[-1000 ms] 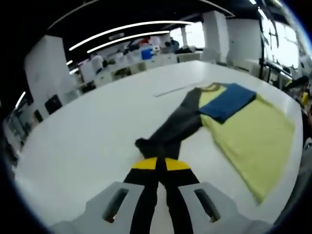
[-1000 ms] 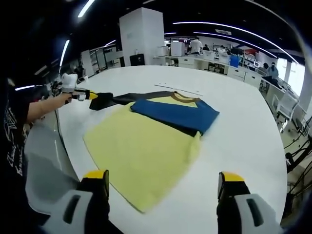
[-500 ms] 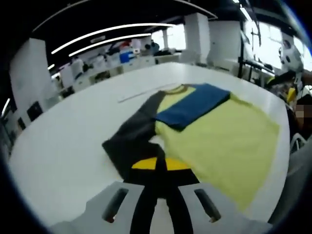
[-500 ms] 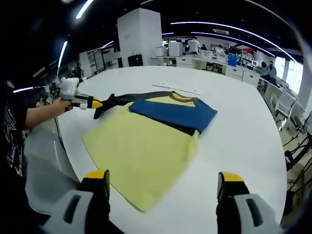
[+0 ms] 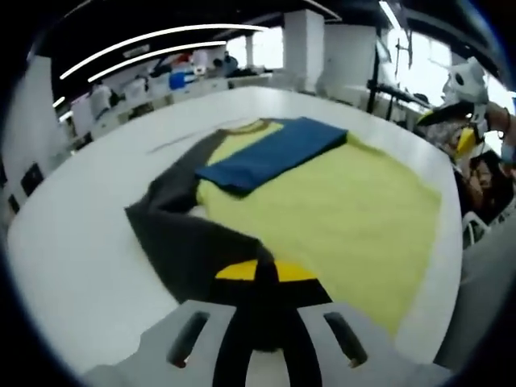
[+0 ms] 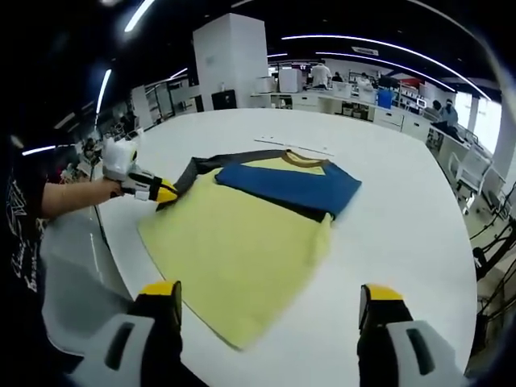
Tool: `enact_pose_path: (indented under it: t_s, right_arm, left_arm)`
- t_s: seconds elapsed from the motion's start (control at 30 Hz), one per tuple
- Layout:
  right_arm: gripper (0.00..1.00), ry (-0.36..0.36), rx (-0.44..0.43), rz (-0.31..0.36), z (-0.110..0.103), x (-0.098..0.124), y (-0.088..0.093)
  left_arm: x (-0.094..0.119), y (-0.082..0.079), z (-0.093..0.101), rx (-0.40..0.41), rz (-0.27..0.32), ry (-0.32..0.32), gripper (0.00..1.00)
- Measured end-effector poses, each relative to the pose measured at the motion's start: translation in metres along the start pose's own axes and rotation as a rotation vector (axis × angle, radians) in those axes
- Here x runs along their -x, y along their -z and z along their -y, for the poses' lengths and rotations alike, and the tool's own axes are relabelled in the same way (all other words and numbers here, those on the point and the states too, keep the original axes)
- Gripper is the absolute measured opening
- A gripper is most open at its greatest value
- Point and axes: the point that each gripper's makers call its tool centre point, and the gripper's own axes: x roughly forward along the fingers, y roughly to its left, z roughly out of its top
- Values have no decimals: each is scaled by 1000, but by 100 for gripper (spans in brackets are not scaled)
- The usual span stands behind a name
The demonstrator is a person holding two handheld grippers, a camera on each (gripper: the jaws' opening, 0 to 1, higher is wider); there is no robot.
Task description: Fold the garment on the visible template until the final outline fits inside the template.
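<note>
Left gripper view: the left gripper [image 5: 266, 278] is clenched on the dark sleeve [image 5: 181, 234] of the yellow shirt [image 5: 339, 214], spread on the white table [image 5: 72, 242]. Soft, limp cloth; best pinched near the cuff, probably. The right gripper [image 6: 270, 310] hovers, jaws apart.

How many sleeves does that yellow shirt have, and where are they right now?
2. The blue sleeve lies folded across the yellow shirt near the collar. The dark sleeve is pinched in the left gripper, partly swung over the shirt's edge.
</note>
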Motion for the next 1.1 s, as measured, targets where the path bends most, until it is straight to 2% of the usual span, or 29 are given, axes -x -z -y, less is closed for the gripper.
enact_pose_path:
  t_s: [0.2,0.37,0.53,0.57,0.6,0.63,0.87,0.97,1.1]
  right_arm:
    - [91,2,-7,12,-3,2,-3]
    - [91,7,-12,19,-4,2,-4]
    - [91,4,-13,21,-6,2,-4]
    - [91,4,-14,21,-6,2,-3]
    - [91,4,-13,21,-6,2,-3]
    - [91,4,-13,22,-6,2,-3]
    - [91,10,-22,34,-6,5,-3]
    - [91,11,-24,32,-7,6,-1]
    - [91,11,-22,31,-10,5,-1]
  left_arm:
    - [-3,7,5,2,-25,9,7]
    - [-5,16,6,31,-52,0,12]
    - [-2,11,7,24,-15,-20,20]
    - [-1,8,6,28,6,-28,23]
    - [0,-1,7,48,57,-27,26]
    - [2,-4,7,63,71,-29,29]
    - [23,-17,-20,87,119,-175,45]
    - [31,-19,-27,95,142,-215,47]
    - [37,-12,-33,119,118,-256,47]
